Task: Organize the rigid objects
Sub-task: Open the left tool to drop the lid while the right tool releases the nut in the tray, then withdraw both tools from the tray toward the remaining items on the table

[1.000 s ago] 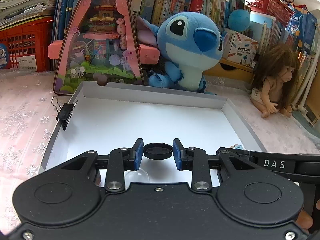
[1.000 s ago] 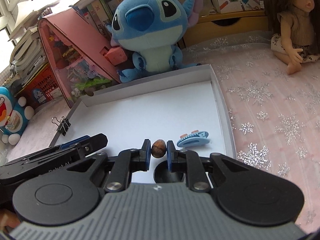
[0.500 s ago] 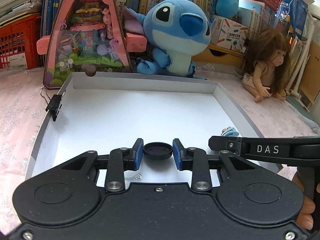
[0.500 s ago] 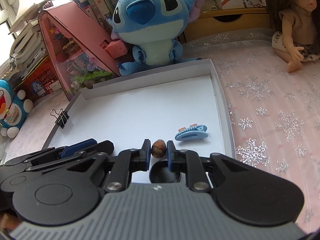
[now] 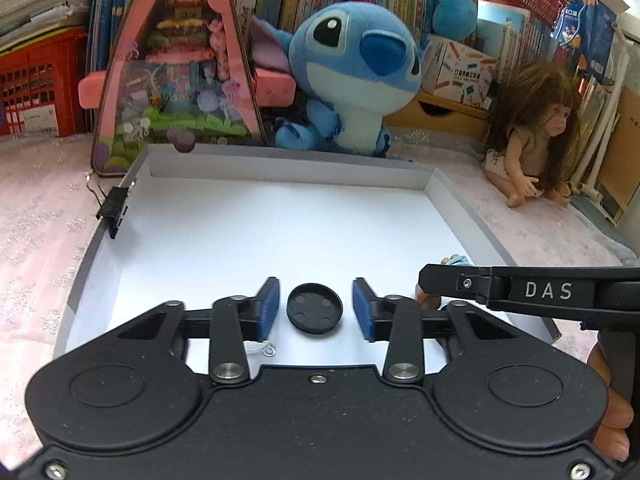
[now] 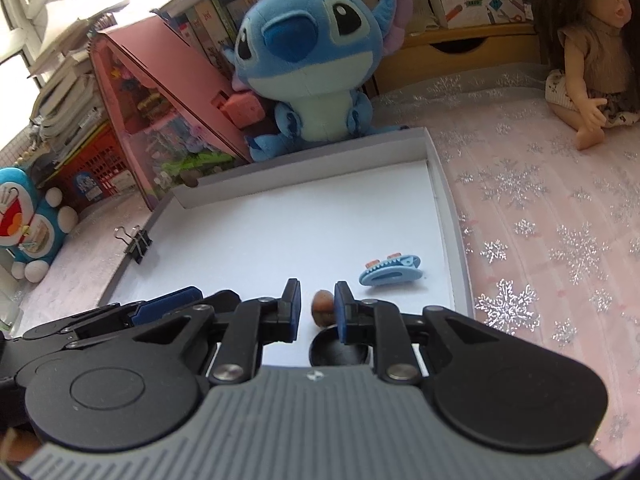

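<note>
Through my left wrist camera, my left gripper has just been opening: its blue pads now stand clear on both sides of the black round cap, which lies hollow side up on the floor of the white tray, near the tray's near edge. Nothing is gripped on this side. A binder clip is clamped to the tray's left wall, and a small clear plastic piece peeks out under my left finger. I judge this step to be the release of the cap, so the next move here calls for lifting straight back without nudging it.

Through my right wrist camera, my right gripper has also just been parting its jaws. The brown nut sits between them, close against the right pad with a gap on the left, so I read it as let go and resting on the tray floor, though the right pad may touch it. The cap shows just below, and a blue hair clip lies near the tray's right wall. The next move needs a wider opening before I withdraw, since the round nut could roll.
</note>
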Available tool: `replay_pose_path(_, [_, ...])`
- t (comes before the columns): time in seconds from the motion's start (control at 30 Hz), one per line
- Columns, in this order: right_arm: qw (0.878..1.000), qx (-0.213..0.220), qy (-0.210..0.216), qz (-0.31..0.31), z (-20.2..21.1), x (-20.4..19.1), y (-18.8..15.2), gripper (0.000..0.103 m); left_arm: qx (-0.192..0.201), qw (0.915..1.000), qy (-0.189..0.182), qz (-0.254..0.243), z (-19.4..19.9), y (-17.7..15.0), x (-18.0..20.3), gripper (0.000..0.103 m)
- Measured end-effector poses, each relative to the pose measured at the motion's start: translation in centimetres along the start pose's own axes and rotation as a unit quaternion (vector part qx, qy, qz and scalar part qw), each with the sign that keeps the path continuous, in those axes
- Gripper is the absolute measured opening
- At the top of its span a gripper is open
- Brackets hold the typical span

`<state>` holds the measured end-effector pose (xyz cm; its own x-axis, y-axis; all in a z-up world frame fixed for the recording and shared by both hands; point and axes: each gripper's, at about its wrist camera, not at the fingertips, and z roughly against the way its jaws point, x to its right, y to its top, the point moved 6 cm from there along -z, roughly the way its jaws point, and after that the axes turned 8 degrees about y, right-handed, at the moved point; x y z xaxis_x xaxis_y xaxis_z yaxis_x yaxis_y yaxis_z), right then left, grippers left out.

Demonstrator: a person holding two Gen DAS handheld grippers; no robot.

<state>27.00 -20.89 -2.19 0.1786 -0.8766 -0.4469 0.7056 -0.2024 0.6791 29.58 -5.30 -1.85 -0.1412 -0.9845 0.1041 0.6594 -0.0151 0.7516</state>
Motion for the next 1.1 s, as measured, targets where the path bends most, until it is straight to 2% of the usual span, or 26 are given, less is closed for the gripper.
replay_pose_path(0.1, [1.000, 0.009, -0.005, 0.021, 0.9, -0.4, 0.0, 0.033, 0.015, 0.9999, 0.002, -0.004, 1.1, 0.0, 0.0, 0.045])
replay_pose_path(0.17, [0.999, 0.017, -0.007, 0.036, 1.7, -0.6, -0.1, 0.046, 0.028, 0.9996, 0.002, 0.000, 2.0, -0.1, 0.0, 0.055])
replay_pose_path(0.3, [0.998, 0.030, -0.004, 0.059, 3.0, -1.0, -0.6, 0.048, 0.056, 0.9984, -0.004, 0.003, 3.9, -0.9, 0.2, 0.060])
replay_pose_path(0.47, [0.995, 0.045, 0.001, 0.086, 4.9, -1.7, -1.5, 0.057, 0.062, 0.9980, -0.013, -0.010, 6.3, -1.8, 0.4, 0.066])
replay_pose_path(0.6, [0.992, 0.056, 0.004, 0.112, 6.2, -2.3, -2.6, 0.063, 0.065, 0.9977, -0.012, -0.016, 8.4, -3.0, 0.3, 0.067])
replay_pose_path(0.7, [0.987, 0.065, -0.006, 0.145, 7.0, -2.7, -3.7, 0.066, 0.062, 0.9980, -0.005, -0.009, 9.8, -4.4, 0.1, 0.075])
replay_pose_path(0.83, [0.981, 0.073, -0.009, 0.180, 8.1, -3.1, -5.6, 0.070, 0.062, 0.9979, -0.004, -0.018, 11.4, -6.1, -0.2, 0.076])
replay_pose_path(1.1, [0.970, 0.079, 0.018, 0.230, 10.6, -4.2, -9.3, 0.077, 0.069, 0.9968, -0.012, -0.039, 14.2, -9.3, -0.7, 0.079])
